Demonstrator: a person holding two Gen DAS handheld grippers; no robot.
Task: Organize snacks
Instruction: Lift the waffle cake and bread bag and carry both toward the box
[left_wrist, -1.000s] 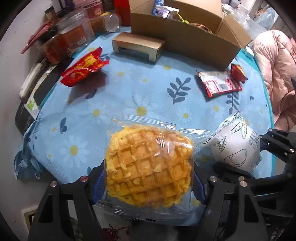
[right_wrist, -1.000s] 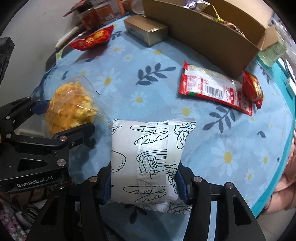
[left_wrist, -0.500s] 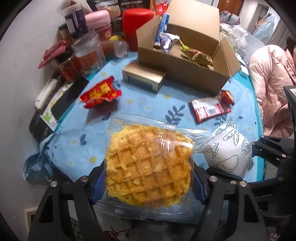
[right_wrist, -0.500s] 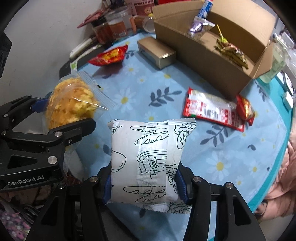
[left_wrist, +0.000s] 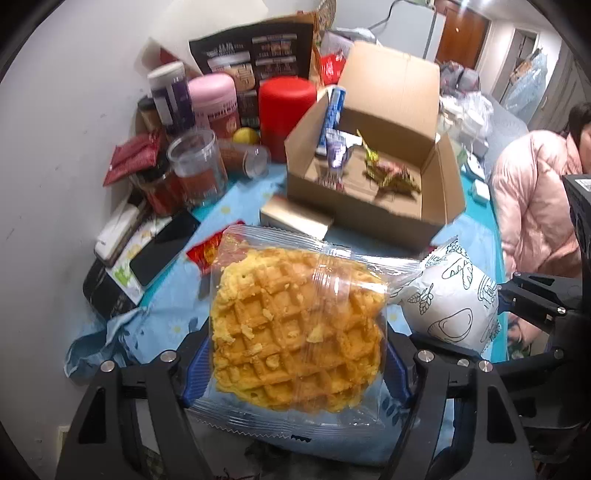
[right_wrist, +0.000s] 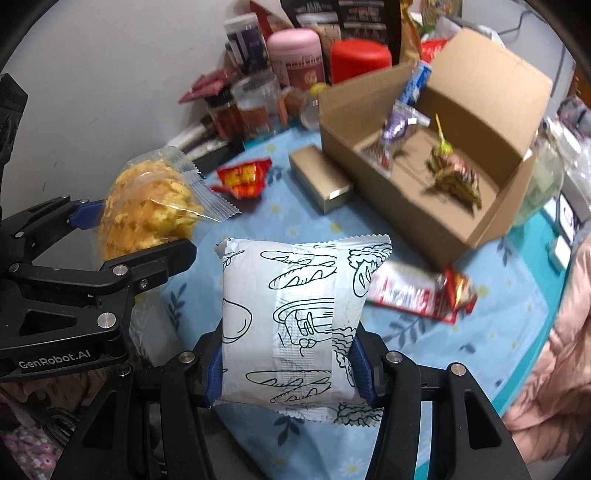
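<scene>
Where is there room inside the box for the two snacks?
The box floor is bare in its near half, between the front wall and the green-and-red candy. The far left corner is crowded with a purple packet and a blue tube. On the cloth, a bare patch lies between the gold carton and the white bag.

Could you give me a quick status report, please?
Left gripper shut on waffle pack. Right gripper shut on white pack. Both above table; box open, path clear.
</scene>
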